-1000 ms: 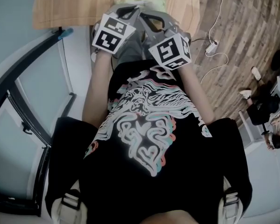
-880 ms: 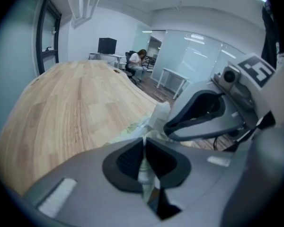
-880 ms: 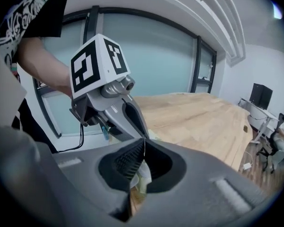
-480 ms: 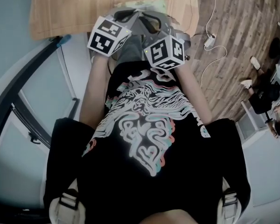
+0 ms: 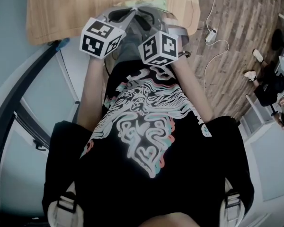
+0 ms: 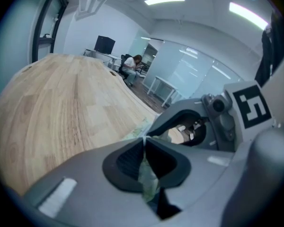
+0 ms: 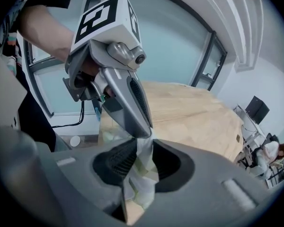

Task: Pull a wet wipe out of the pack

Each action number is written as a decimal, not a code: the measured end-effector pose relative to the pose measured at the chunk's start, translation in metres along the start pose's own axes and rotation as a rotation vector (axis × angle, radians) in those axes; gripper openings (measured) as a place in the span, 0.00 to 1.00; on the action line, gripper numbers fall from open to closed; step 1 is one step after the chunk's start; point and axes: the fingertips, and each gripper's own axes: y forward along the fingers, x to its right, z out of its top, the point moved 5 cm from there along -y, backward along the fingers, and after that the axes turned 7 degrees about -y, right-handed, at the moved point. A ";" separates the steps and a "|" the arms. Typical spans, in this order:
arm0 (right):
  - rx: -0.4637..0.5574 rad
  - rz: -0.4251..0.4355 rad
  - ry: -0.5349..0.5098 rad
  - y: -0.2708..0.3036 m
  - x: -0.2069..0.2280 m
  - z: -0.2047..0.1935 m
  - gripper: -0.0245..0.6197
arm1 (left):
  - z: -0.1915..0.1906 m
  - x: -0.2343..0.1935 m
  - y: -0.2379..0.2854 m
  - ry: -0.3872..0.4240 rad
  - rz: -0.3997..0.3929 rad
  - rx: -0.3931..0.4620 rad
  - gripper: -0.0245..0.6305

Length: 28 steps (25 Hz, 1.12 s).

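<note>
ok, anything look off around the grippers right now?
Nothing spilled or damaged. One oddity: a crumpled wipe hangs loose between the opening jaws of the right gripper, pinched at its top only by the left gripper.

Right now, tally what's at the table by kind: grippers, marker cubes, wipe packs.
Grippers: 2. The left gripper is shut on the wipe pack. The right gripper has its fingers opening with the pack between them.
Marker cubes: 2, the left cube and the right cube.
Wipe packs: 1.
Total: 5.
</note>
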 end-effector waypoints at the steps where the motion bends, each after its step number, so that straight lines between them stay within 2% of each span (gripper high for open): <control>1: -0.005 -0.006 0.005 0.001 0.000 0.000 0.20 | 0.000 0.000 0.000 -0.003 -0.005 0.000 0.04; 5: -0.006 -0.033 0.007 0.001 0.001 -0.001 0.19 | 0.003 0.004 -0.003 -0.016 -0.034 0.017 0.04; 12: -0.002 -0.048 -0.016 -0.002 0.001 -0.002 0.09 | 0.001 0.010 -0.005 0.012 -0.020 0.046 0.04; 16: 0.006 -0.046 -0.013 -0.002 0.000 -0.003 0.09 | 0.000 0.011 -0.006 0.023 -0.002 0.046 0.04; 20: -0.004 -0.051 -0.059 -0.001 -0.005 -0.001 0.09 | -0.004 0.011 -0.010 0.012 0.019 0.050 0.04; 28: -0.003 -0.056 -0.031 0.000 -0.006 -0.001 0.09 | -0.004 0.011 -0.017 0.001 0.021 0.067 0.04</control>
